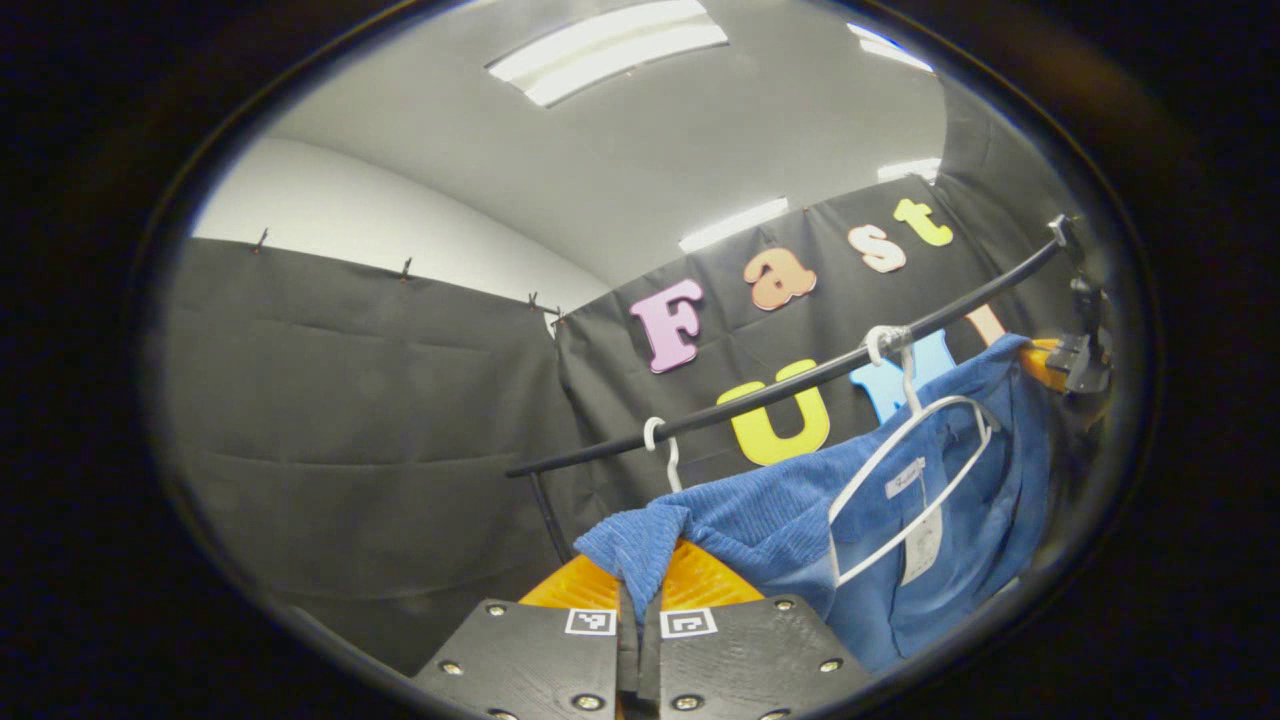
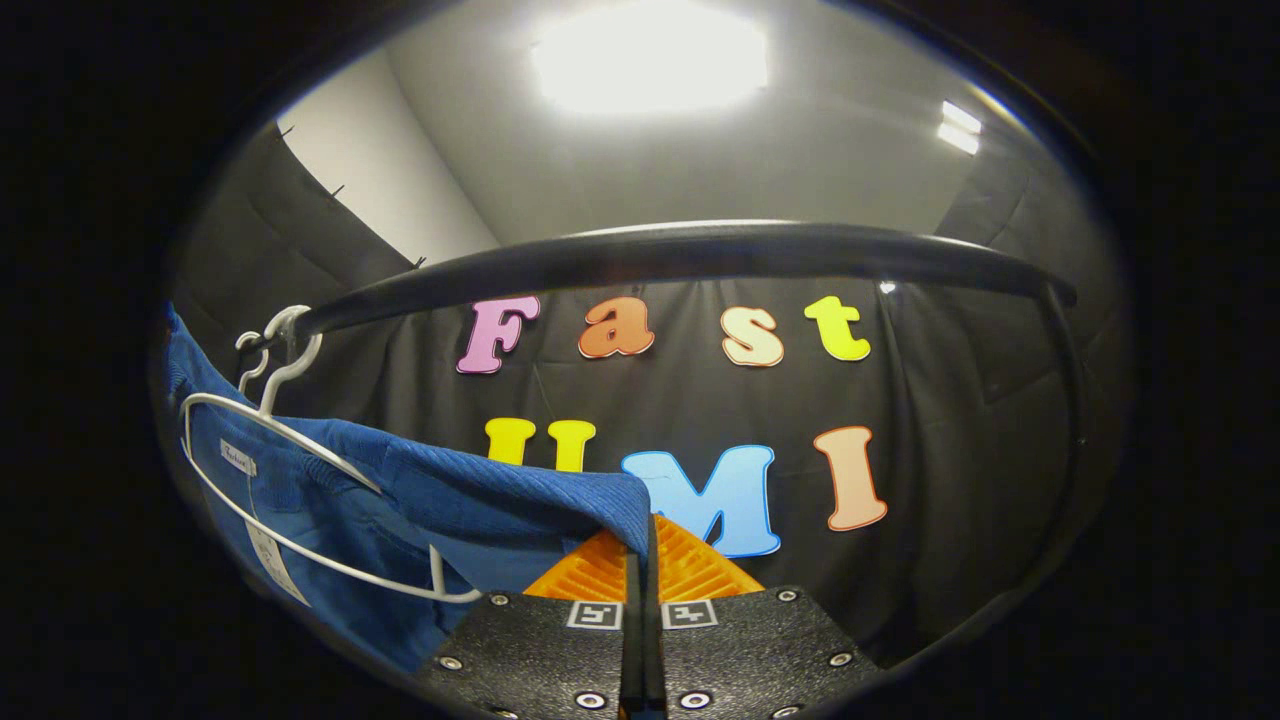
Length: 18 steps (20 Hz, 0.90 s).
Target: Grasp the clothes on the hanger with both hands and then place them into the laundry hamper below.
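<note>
A blue ribbed garment (image 1: pixel 800 510) hangs on a white hanger (image 1: pixel 905 480) hooked over a black rail (image 1: pixel 780 385). My left gripper (image 1: pixel 640 575) is shut on one shoulder of the cloth, which folds over its fingertips. In the right gripper view the same blue garment (image 2: pixel 450 500) stretches from its white hanger (image 2: pixel 290 480) at the left to my right gripper (image 2: pixel 645 560), which is shut on the other shoulder edge. The right gripper (image 1: pixel 1070 365) also appears at the far right of the left gripper view, beside the garment's far end. The hamper is out of sight.
A second, bare white hanger hook (image 1: pixel 665 450) sits on the rail left of the garment. The black rail (image 2: pixel 700 255) arcs close overhead in the right gripper view, with its upright post (image 2: pixel 1075 400) at the right. Black cloth walls stand behind.
</note>
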Motion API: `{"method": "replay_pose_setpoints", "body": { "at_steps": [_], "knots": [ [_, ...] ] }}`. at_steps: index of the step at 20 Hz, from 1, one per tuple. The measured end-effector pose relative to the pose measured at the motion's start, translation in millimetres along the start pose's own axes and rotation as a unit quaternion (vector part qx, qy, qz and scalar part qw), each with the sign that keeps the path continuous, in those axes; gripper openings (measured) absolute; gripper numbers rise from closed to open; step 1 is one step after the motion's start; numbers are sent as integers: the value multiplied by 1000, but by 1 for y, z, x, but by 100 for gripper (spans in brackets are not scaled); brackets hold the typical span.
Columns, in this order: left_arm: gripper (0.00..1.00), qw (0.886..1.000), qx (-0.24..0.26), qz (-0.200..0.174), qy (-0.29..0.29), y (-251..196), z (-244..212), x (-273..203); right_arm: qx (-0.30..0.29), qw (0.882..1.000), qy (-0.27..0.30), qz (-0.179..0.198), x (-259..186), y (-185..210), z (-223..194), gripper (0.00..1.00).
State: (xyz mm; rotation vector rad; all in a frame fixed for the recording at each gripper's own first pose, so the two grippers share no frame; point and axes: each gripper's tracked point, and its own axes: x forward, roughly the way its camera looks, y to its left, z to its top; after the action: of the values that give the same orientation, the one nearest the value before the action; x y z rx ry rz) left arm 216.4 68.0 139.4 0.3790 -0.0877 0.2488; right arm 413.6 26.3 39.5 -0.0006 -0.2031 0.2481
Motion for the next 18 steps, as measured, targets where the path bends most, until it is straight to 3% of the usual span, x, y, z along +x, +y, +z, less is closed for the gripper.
{"method": "replay_pose_setpoints", "body": {
  "at_steps": [7,15,18],
  "knots": [
    [0,997,67,-9,-23,20,13,29,-32,999,4,8,3,4,-12,0],
    [0,1000,7,-14,7,1,-42,33,-50,998,33,-1,0,2,-38,0],
    [1,1000,5,-17,20,-5,-60,34,-64,997,45,3,0,4,-50,0]
  ]
}}
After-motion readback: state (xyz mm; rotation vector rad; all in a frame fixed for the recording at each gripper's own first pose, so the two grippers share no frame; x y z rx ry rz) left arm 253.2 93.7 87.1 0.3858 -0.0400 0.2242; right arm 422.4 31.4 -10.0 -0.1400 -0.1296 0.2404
